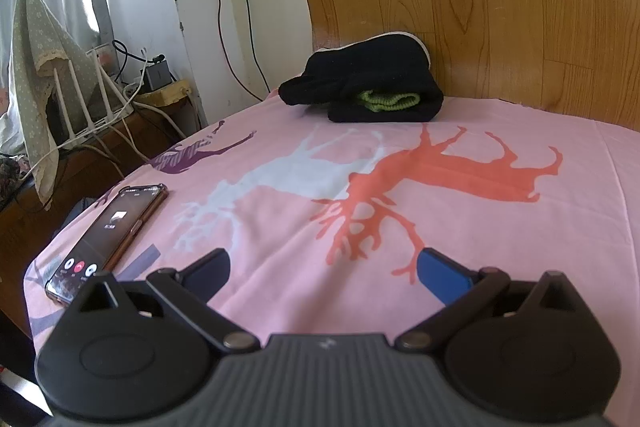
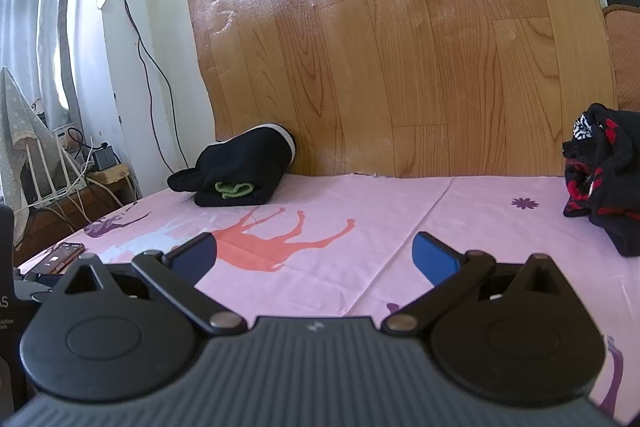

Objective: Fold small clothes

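The pink sheet (image 2: 400, 211) is lying bare between a folded black bundle (image 2: 240, 171) at the wooden panel and a crumpled black-and-red garment (image 2: 604, 179) far right. The left gripper (image 1: 324, 267) and right gripper (image 2: 314, 255) are hovering spread and empty, so fetching that garment is probably coming next.

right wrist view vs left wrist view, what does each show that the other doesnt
Only the right wrist view shows the black and red garment bunched at the right of the pink sheet. Only the left wrist view shows the grey deer print. Both share the folded black garment by the wooden board, the phone, and an open, empty tool.
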A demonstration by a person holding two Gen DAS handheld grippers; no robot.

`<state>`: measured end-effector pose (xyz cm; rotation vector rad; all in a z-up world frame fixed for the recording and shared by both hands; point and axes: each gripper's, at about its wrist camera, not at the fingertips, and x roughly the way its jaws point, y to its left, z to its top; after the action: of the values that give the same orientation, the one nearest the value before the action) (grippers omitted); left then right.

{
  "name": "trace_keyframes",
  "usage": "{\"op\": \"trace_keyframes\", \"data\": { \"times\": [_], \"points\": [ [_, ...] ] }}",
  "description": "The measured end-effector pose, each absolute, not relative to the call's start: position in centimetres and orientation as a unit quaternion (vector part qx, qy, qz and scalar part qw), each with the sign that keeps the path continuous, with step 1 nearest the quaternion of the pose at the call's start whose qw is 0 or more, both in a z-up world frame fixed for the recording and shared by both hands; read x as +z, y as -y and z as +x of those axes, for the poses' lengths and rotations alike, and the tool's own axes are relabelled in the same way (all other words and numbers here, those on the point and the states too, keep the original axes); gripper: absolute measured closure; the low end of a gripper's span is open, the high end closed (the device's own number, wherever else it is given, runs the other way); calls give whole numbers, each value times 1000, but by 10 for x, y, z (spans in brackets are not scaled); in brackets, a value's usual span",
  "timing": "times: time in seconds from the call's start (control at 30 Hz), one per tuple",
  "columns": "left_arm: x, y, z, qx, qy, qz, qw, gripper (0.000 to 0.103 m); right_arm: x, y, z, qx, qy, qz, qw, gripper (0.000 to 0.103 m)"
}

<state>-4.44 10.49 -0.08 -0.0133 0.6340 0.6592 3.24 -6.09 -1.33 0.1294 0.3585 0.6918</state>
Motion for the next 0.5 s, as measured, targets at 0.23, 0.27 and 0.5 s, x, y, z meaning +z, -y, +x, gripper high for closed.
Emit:
{"op": "trace_keyframes", "data": {
  "times": [0.23,0.27,0.5],
  "points": [
    [0,-104,-45,319,-305,-4,897,0,-13,61,32,337,-174,64,923,0],
    [0,-104,-45,320,-305,-3,897,0,-13,61,32,337,-174,64,923,0],
    [0,-103,-44,321,-304,-1,897,0,-12,61,32,337,-174,64,923,0]
  ]
}}
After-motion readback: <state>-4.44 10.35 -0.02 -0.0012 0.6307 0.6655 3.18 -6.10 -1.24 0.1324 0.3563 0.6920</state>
